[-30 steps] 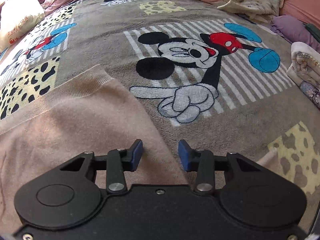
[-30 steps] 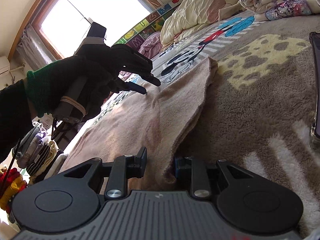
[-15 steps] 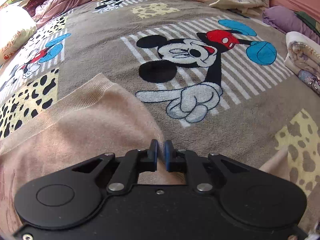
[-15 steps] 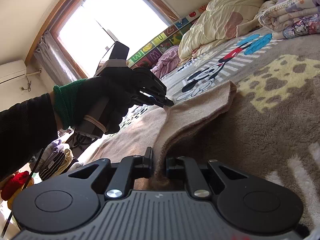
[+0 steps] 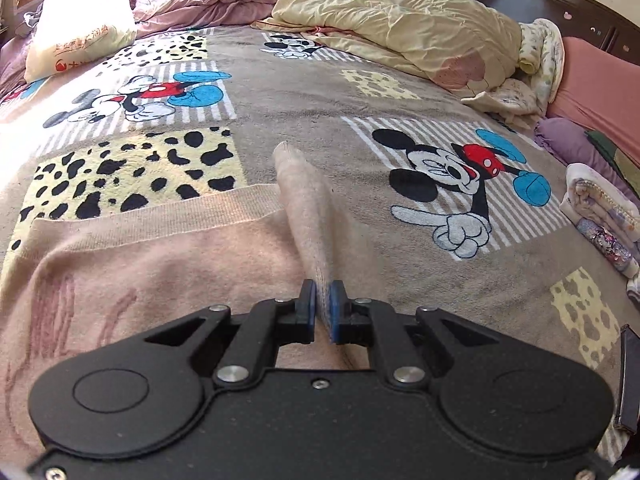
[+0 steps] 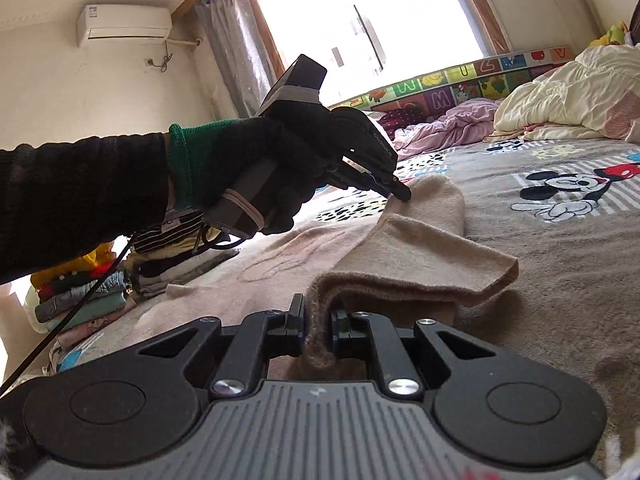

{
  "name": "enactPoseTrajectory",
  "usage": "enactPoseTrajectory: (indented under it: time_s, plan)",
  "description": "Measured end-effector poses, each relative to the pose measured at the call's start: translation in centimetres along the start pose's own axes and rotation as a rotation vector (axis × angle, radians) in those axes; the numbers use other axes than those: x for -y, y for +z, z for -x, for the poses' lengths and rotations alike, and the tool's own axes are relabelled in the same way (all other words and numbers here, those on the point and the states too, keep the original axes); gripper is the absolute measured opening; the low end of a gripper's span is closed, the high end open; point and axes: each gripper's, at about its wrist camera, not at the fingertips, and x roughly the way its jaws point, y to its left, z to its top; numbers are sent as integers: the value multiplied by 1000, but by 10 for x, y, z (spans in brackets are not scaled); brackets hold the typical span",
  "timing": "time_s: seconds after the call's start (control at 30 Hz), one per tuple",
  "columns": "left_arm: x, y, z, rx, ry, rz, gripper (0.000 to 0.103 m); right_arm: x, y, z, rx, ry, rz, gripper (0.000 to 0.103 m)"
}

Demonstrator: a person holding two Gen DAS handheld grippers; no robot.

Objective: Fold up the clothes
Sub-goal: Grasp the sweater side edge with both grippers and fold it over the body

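Gripping one sweater (image 5: 160,248); two grippers (image 5: 323,308)

Along the far edge of the bed runs an alphabet play mat (image 6: 472,86) of coloured tiles; the right wrist view shows the letters "U", "Z", "N" and "M" on it, and the left wrist view again shows an "M". A white plastic bag (image 5: 80,20) carries red print, perhaps Chinese characters, too blurred to read.

claw (image 5: 323,312): black, blue pads | glove (image 6: 280,152): black, green cuff | sleeve (image 6: 80,192): seemingly black
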Motion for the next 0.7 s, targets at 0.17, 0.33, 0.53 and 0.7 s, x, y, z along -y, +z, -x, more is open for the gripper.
enactPoseTrajectory:
  time_s: [0.17,0.33,0.53,0.7]
  plan:
    - [-29,-12,9,40,-29,13,6,-30,-7,-22,-67,6,67,14]
    - [-43,-19,8,58,-52,10,6,-45,-13,-35,-100,-5,125,14]
    - [-61,-28,7,82,-89,50,6,-47,-11,-45,-110,6,182,14]
    - [-77,-31,14,104,-108,78,6,-53,-10,-47,-99,33,205,14]
